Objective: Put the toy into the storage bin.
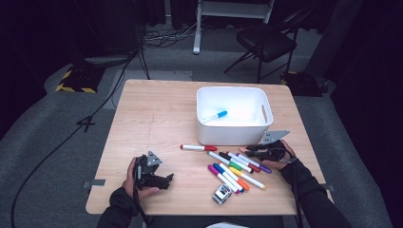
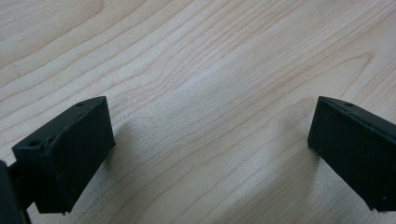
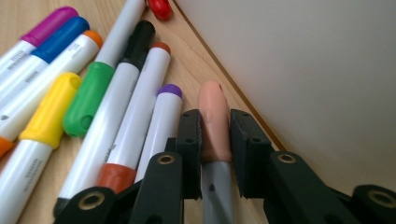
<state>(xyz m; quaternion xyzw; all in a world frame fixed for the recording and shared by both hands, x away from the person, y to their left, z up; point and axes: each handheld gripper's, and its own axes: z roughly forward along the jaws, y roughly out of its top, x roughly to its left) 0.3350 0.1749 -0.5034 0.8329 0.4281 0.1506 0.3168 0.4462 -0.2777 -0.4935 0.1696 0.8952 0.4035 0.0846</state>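
Observation:
My right gripper (image 3: 215,116) is shut on a marker with a peach cap (image 3: 211,95) and a grey barrel, low over the table beside the white bin's wall (image 3: 303,70). In the high view that gripper (image 1: 249,150) sits at the right end of a row of loose markers (image 1: 235,168), in front of the white bin (image 1: 233,90). One blue-capped marker (image 1: 216,115) lies inside the bin. My left gripper (image 1: 167,179) rests near the table's front left. Its jaws (image 2: 210,126) stand wide open over bare wood with nothing between them.
A red-capped marker (image 1: 197,147) lies alone just in front of the bin. A small black-and-white object (image 1: 222,194) sits near the front edge. Green, yellow, purple and blue capped markers (image 3: 84,102) lie left of my right jaws. A chair (image 1: 266,40) stands beyond the table.

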